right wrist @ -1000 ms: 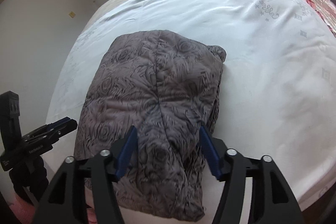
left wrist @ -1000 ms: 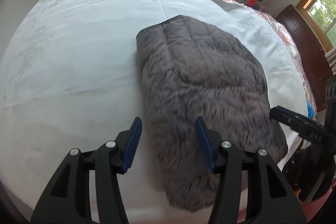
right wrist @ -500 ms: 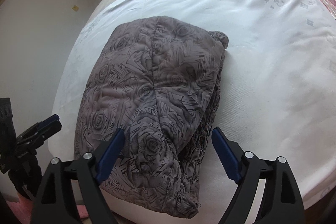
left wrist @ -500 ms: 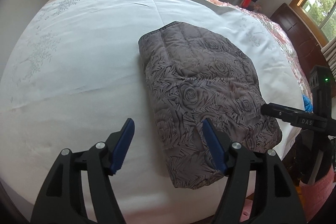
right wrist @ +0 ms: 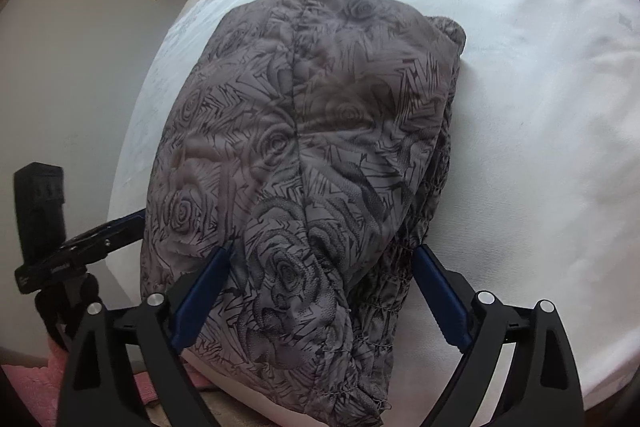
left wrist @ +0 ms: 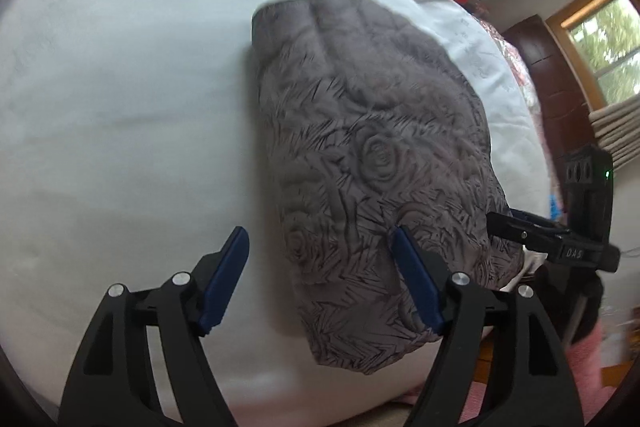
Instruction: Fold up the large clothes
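A grey quilted jacket (left wrist: pixel 372 155) with a rose pattern lies folded into a thick bundle on the white bed sheet (left wrist: pixel 120 107). It also shows in the right wrist view (right wrist: pixel 304 147). My left gripper (left wrist: pixel 320 259) is open and empty, hovering over the jacket's near left edge. My right gripper (right wrist: pixel 320 279) is open wide and empty, with its blue pads either side of the jacket's near end, above the fabric. The left gripper shows from the side at the left of the right wrist view (right wrist: pixel 80 243).
The bed's near edge runs along the bottom of both views, with pink flooring (right wrist: pixel 24 387) below. My right gripper's body (left wrist: pixel 560 243) juts in at the right. A wooden cabinet (left wrist: pixel 556 83) and window (left wrist: pixel 600 39) stand beyond the bed.
Both grippers have opened wider over the last second. They pulled back from the jacket, then the left moved in closer again. The jacket lies still.
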`<state>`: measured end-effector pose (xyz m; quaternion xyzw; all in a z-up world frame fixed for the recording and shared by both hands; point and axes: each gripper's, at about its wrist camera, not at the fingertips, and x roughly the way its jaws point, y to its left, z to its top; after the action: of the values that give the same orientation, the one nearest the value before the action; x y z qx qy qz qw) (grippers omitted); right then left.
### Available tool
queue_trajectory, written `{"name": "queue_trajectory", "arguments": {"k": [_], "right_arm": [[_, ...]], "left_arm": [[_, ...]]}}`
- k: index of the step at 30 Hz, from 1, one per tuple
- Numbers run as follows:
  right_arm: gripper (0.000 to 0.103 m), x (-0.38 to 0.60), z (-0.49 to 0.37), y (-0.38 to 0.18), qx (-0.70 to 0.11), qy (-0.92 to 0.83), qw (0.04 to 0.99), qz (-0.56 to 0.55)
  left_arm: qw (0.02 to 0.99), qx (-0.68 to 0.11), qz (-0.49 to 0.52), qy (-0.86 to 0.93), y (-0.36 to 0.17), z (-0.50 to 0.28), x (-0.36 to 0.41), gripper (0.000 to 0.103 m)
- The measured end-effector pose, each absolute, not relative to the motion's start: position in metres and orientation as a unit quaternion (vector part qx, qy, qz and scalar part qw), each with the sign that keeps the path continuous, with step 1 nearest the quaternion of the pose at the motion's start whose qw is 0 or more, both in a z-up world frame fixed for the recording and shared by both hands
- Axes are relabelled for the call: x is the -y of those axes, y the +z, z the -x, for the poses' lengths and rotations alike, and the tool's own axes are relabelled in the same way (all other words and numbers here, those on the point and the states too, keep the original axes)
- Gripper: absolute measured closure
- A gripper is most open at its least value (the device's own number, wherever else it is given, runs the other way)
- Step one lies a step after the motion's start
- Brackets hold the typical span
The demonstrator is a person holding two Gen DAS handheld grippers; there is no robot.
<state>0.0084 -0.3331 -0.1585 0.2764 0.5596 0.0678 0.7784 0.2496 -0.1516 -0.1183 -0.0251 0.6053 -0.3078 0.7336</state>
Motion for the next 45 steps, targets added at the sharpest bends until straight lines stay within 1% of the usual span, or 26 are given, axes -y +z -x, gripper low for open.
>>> {"name": "queue_trajectory", "arguments": {"k": [6, 8, 9, 10, 12, 14, 16, 17, 18, 19, 21, 22, 23, 24, 27, 30, 36, 41, 45], "right_arm": [[0.004, 0.334, -0.01, -0.176, -0.565, 0.092, 0.768, -0.288], [0.003, 0.333, -0.01, -0.183, -0.567, 0.099, 0.765, -0.29], [0.003, 0.331, -0.011, -0.187, -0.567, 0.101, 0.763, -0.292], [0.003, 0.331, -0.012, -0.192, -0.568, 0.105, 0.759, -0.3], [0.003, 0.331, -0.013, -0.203, -0.568, 0.112, 0.752, -0.315], [0.003, 0.331, -0.015, -0.212, -0.568, 0.113, 0.745, -0.332], [0.004, 0.329, -0.017, -0.214, -0.566, 0.115, 0.748, -0.327], [0.008, 0.326, -0.019, -0.214, -0.566, 0.115, 0.751, -0.32], [0.016, 0.324, -0.02, -0.214, -0.564, 0.119, 0.752, -0.319], [0.02, 0.321, -0.022, -0.215, -0.561, 0.13, 0.75, -0.326], [0.028, 0.318, -0.022, -0.216, -0.558, 0.132, 0.752, -0.326], [0.03, 0.318, -0.022, -0.216, -0.556, 0.132, 0.754, -0.324], [0.036, 0.318, -0.021, -0.214, -0.552, 0.131, 0.758, -0.322], [0.039, 0.317, -0.019, -0.21, -0.547, 0.128, 0.764, -0.316], [0.048, 0.307, -0.017, -0.191, -0.54, 0.123, 0.783, -0.284], [0.053, 0.3, -0.016, -0.177, -0.53, 0.122, 0.797, -0.261], [0.06, 0.28, -0.01, -0.143, -0.503, 0.129, 0.83, -0.202], [0.061, 0.259, -0.033, -0.11, -0.472, 0.142, 0.859, -0.142], [0.061, 0.245, -0.046, -0.091, -0.451, 0.151, 0.874, -0.096]], "left_arm": [[0.694, -0.626, 0.077, -0.348, -0.141, -0.257, 0.149, 0.02], [0.673, -0.635, 0.096, -0.366, -0.15, -0.256, 0.152, 0.02], [0.667, -0.637, 0.102, -0.372, -0.154, -0.254, 0.155, 0.018], [0.668, -0.635, 0.099, -0.375, -0.157, -0.253, 0.159, 0.016], [0.67, -0.632, 0.088, -0.379, -0.163, -0.25, 0.167, 0.015], [0.676, -0.628, 0.076, -0.379, -0.166, -0.249, 0.173, 0.015], [0.681, -0.624, 0.071, -0.377, -0.17, -0.248, 0.176, 0.019], [0.685, -0.621, 0.066, -0.376, -0.17, -0.246, 0.177, 0.023], [0.689, -0.618, 0.06, -0.374, -0.169, -0.244, 0.178, 0.028], [0.692, -0.616, 0.057, -0.372, -0.166, -0.242, 0.181, 0.03], [0.696, -0.614, 0.057, -0.368, -0.163, -0.241, 0.182, 0.039], [0.698, -0.612, 0.061, -0.366, -0.161, -0.24, 0.182, 0.041], [0.701, -0.61, 0.064, -0.365, -0.159, -0.239, 0.181, 0.045], [0.706, -0.605, 0.063, -0.364, -0.156, -0.236, 0.18, 0.049], [0.727, -0.578, 0.045, -0.368, -0.141, -0.226, 0.183, 0.054], [0.732, -0.57, 0.054, -0.368, -0.134, -0.223, 0.182, 0.056], [0.75, -0.543, 0.079, -0.37, -0.117, -0.223, 0.162, 0.058], [0.777, -0.505, 0.099, -0.364, -0.092, -0.232, 0.144, 0.059], [0.807, -0.47, 0.092, -0.347, -0.072, -0.247, 0.135, 0.059]]}}
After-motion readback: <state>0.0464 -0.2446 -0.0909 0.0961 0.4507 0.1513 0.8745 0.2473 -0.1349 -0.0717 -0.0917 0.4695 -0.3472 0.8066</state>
